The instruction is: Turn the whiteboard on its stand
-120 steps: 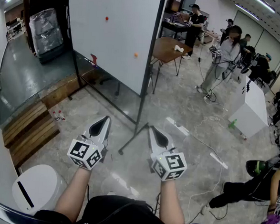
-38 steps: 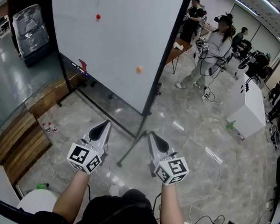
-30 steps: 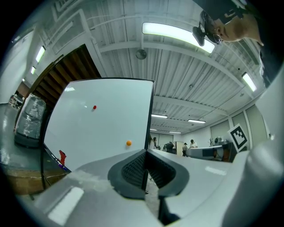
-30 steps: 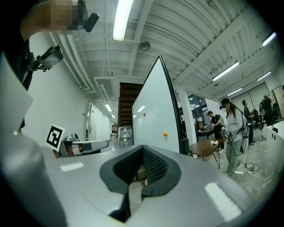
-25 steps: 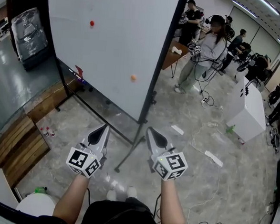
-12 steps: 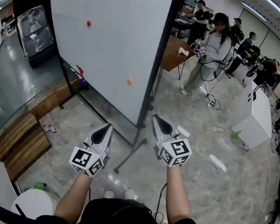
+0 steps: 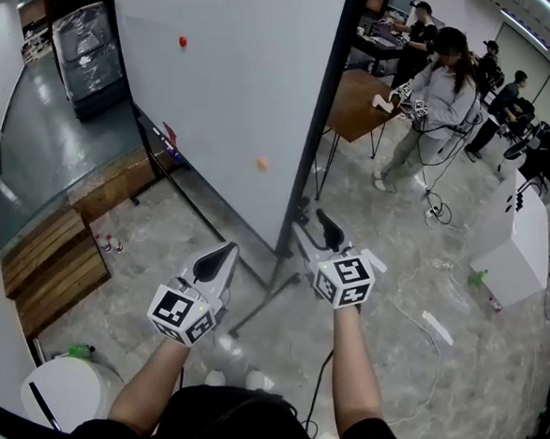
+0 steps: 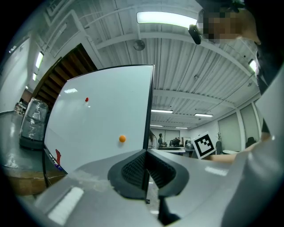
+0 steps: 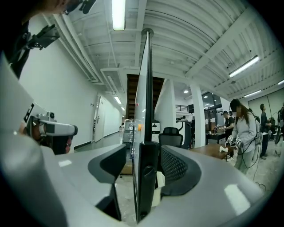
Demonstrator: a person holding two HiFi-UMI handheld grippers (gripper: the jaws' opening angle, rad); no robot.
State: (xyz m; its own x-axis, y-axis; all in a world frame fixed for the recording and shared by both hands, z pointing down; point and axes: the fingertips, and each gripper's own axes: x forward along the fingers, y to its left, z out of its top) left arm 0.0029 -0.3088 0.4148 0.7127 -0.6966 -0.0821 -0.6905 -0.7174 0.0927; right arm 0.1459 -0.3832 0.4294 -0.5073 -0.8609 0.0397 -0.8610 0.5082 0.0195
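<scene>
The whiteboard [image 7: 238, 80] stands upright on its black-framed stand, its right edge post [image 7: 321, 123] just ahead of me. A red magnet [image 7: 182, 41] and an orange magnet [image 7: 262, 164] stick to its face. My right gripper [image 7: 317, 226] is up at the lower part of that post. In the right gripper view the post [image 9: 146, 88] runs between the jaws of the right gripper [image 9: 144, 155], which are opening, with a gap on the left side. My left gripper [image 7: 224, 253] hangs lower and left, shut and empty. In the left gripper view the left gripper [image 8: 146, 153] faces the whiteboard [image 8: 102, 119].
A person [image 7: 439, 94] with grippers stands by a brown table [image 7: 359, 93] behind the board, others farther back. A white cabinet [image 7: 522, 245] is at the right, cables [image 7: 420, 299] on the floor. Wooden pallets [image 7: 51, 264] and a white bin [image 7: 65, 396] lie at the left.
My right gripper has moved forward to the board's edge post and its jaws have come apart around it. The left gripper has stayed low and shut. I have stepped closer to the board.
</scene>
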